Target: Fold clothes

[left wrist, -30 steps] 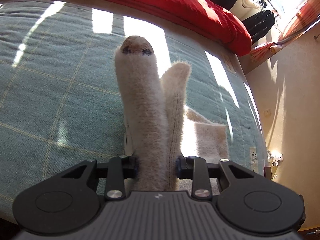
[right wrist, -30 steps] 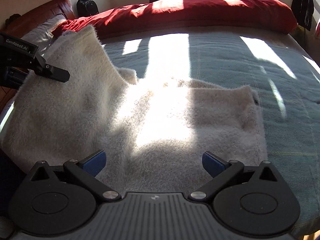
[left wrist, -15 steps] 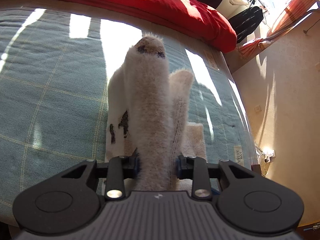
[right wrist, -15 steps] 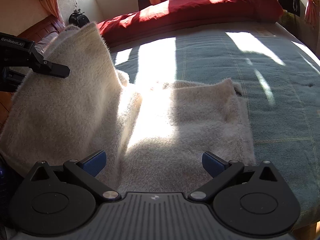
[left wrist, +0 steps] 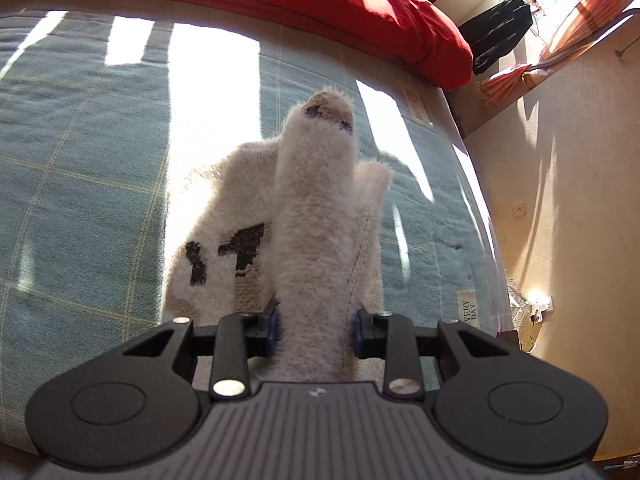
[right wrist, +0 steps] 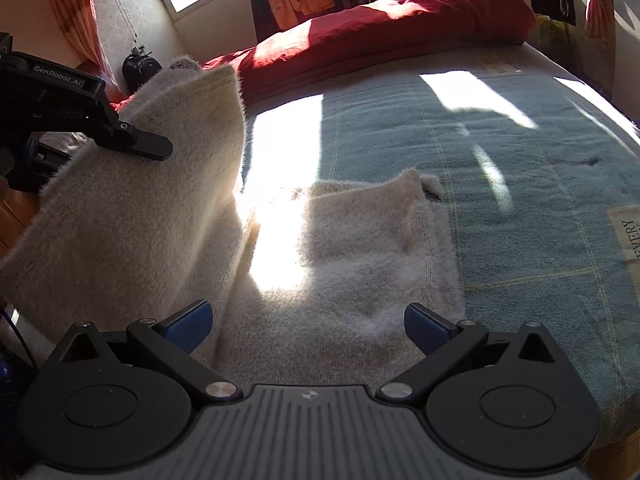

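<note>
A fluffy cream sweater [right wrist: 352, 256] with a black and tan knitted pattern lies partly on the green checked bedspread [right wrist: 500, 152]. My left gripper [left wrist: 314, 330] is shut on a thick bunched fold of the sweater [left wrist: 316, 216], which rises between its pads and hides what lies straight ahead. In the right wrist view that gripper [right wrist: 100, 128] holds the sweater's left side lifted into a standing flap [right wrist: 140, 200]. My right gripper [right wrist: 308, 322] hovers open low over the flat part of the sweater, nothing between its blue pads.
A red duvet [left wrist: 280, 4] is bunched along the far side of the bed. The bed's right edge [left wrist: 476, 208] drops to a beige floor with a wall socket [left wrist: 520, 211]. Dark clothes [left wrist: 500, 28] hang by a sunlit window with orange curtains [right wrist: 76, 12].
The left gripper has carried the held fold sideways across the bed, and the flap now stands taller and further over the flat part. The sweater's black pattern has come into view. The right gripper has shifted slightly, still open.
</note>
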